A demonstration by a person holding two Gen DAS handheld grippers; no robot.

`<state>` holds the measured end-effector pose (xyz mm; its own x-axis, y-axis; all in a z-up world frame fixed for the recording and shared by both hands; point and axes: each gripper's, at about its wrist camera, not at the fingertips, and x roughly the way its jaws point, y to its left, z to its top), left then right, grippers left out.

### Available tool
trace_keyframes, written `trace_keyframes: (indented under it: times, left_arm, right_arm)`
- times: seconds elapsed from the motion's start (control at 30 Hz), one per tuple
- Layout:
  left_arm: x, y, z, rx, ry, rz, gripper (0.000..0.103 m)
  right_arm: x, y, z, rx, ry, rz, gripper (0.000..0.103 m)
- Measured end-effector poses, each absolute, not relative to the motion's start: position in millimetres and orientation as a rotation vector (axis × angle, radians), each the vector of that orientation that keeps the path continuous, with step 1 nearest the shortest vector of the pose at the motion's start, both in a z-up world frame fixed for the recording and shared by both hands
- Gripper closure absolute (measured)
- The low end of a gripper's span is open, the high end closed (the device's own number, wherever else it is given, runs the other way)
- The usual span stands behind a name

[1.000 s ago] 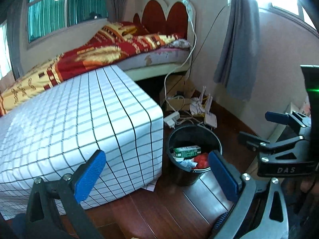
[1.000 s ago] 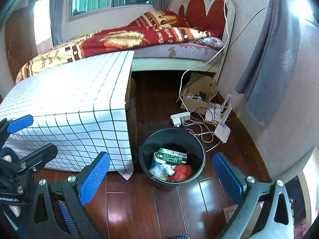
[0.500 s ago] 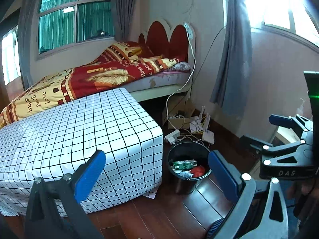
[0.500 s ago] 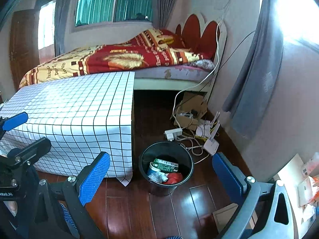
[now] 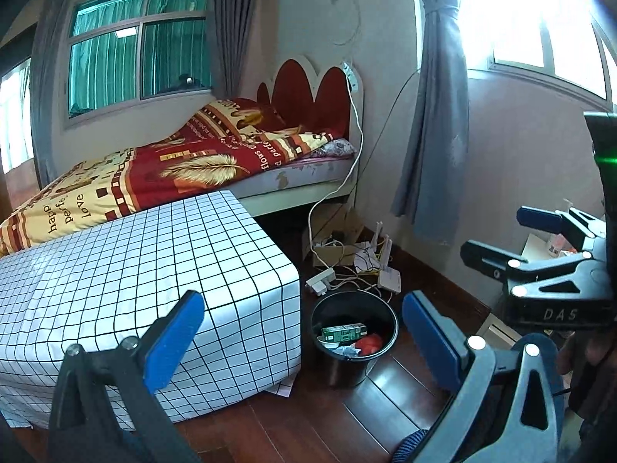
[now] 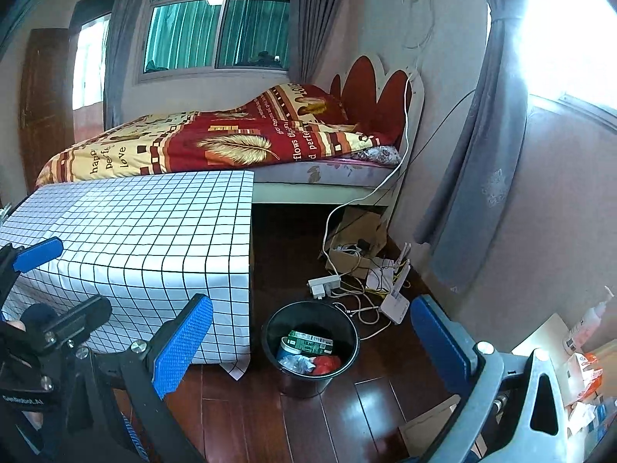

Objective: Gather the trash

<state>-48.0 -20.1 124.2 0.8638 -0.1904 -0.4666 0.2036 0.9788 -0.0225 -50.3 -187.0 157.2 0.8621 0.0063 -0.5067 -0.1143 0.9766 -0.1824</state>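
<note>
both grippers, the left gripper and the right gripper, are held empty with fingers wide apart above the black bin on the floor beside the checked table, where a green carton and red wrapper already lie, so collecting is judged nearly done and a search for remaining trash is called for.

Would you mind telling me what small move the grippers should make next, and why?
Probably none beyond parking: both the left gripper and right gripper are open and empty, the trash lies in the black bin, and the checkered table shows nothing left to collect.
</note>
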Motion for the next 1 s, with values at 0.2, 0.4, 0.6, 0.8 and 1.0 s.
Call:
trace_keyframes:
  times: [0.2, 0.4, 0.6, 0.8, 1.0]
  left_arm:
    - [-48.3, -18.1, 122.5, 0.03, 0.496, -0.2, 0.0]
    - [-48.8, -18.1, 125.1, 0.038, 0.49, -0.205, 0.0]
    - [-49.3, -20.6, 126.7, 0.043, 0.483, -0.212, 0.0]
    - [-49.0, -24.3, 127.8, 0.044, 0.485, -0.214, 0.0]
    - [-49.2, -26.8, 128.3, 0.044, 0.485, -0.216, 0.0]
  right_arm:
    - [-50.5, -191.2, 151.7, -0.204, 0.548, 0.061, 0.0]
    - [-48.6, -192.4, 150.5, -0.199, 0.547, 0.062, 0.0]
    - [-49.8, -194.1, 149.1, -0.201, 0.547, 0.054, 0.0]
    - [-50.2, -198.4, 149.3, -0.196, 0.546, 0.048, 0.0]
    - [-51.0, -199.4, 150.9, -0.184, 0.551, 0.059, 0.0]
